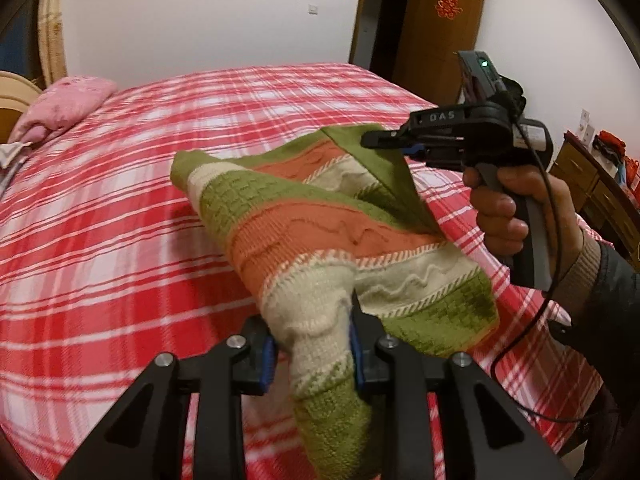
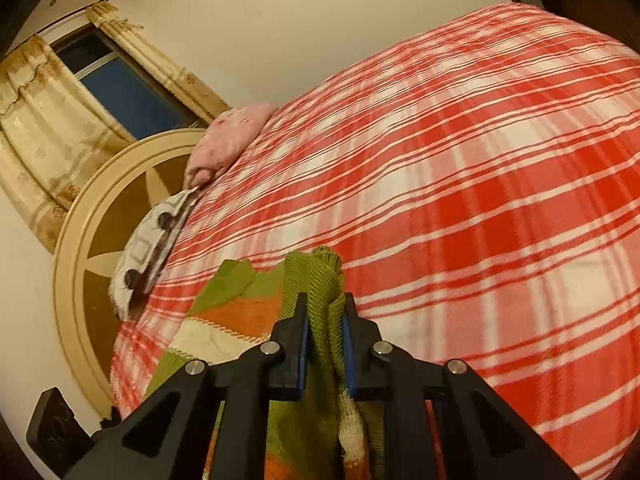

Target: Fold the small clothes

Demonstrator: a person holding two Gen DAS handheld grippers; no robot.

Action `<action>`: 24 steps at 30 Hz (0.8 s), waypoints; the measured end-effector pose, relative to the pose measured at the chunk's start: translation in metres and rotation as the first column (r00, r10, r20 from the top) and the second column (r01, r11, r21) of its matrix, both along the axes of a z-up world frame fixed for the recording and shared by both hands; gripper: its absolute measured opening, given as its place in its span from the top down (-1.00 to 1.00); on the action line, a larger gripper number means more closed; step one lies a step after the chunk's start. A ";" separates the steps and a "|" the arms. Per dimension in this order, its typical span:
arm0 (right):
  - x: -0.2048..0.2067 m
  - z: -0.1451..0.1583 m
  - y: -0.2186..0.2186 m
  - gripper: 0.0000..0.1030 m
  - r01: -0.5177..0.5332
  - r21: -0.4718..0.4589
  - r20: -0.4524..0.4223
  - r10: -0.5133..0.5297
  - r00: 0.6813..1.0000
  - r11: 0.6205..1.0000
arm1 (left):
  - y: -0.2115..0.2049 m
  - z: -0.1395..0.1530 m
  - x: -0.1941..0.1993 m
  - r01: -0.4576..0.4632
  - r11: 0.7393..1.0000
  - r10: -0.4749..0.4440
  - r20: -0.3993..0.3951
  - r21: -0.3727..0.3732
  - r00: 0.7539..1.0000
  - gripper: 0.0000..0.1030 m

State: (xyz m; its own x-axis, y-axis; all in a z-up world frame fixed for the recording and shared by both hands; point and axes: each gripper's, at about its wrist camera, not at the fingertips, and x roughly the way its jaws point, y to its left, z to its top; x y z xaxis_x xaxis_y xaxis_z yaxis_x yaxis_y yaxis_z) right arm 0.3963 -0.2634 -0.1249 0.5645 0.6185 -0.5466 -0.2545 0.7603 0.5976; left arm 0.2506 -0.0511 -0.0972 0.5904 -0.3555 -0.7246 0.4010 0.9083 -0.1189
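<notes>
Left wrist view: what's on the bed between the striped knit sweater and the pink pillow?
Nothing: in the left wrist view only bare red-and-white plaid bedspread runs between the green, orange and cream striped knit sweater and the pink pillow.

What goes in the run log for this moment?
left hand-held gripper: shut on striped knit sweater | right hand-held gripper: shut on its green edge | sweater: lifted over plaid bed

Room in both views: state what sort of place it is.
Most likely a home bedroom: a bed under a red-and-white plaid blanket, a pink pillow by a round cream headboard, and a curtained window.
</notes>
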 end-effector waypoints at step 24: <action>-0.067 0.040 0.226 0.74 -0.311 -0.021 0.062 0.312 0.948 0.950 | 0.151 0.031 -0.109 -0.280 0.960 0.281 0.078 -0.026 0.956 0.44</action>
